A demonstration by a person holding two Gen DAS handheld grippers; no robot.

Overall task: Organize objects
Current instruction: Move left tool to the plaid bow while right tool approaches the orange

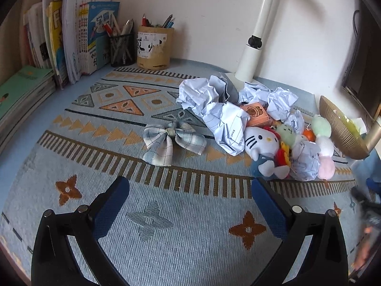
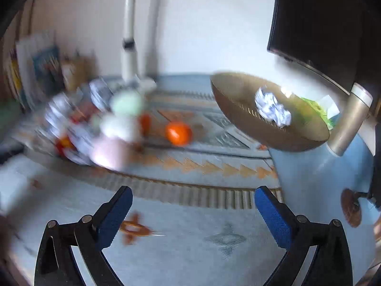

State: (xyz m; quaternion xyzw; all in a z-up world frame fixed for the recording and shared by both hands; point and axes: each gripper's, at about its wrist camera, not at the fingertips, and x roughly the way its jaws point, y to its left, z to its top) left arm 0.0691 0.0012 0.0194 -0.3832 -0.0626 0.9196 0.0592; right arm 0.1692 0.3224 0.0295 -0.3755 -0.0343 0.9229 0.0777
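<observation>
Two grippers are under my control, and both stand wide apart with nothing between their blue textured pads: the left gripper (image 1: 190, 202) hangs over a bare stretch of the woven mat (image 1: 166, 250), the right gripper (image 2: 194, 211) over the same mat near its right edge. No earlier view is there for me to compare.

The plaid bow (image 1: 173, 141) lies flat on the mat just ahead of my left gripper, its long axis running left to right, two soft fabric tails pointing down toward me. To its right sits a heap: crumpled lined paper (image 1: 214, 104), an orange box (image 1: 256, 115) wedged among the sheets, and a white cat plush (image 1: 260, 144) lying tilted, head toward the bow. Round pastel plush balls (image 1: 321, 138) line up away from me beside it.

In the right wrist view, a gold ribbed bowl (image 2: 238, 109), tilted, holds one paper ball (image 2: 272, 109). An orange ball (image 2: 178, 133) rests on the mat left of it; the heap there is blurred.
</observation>
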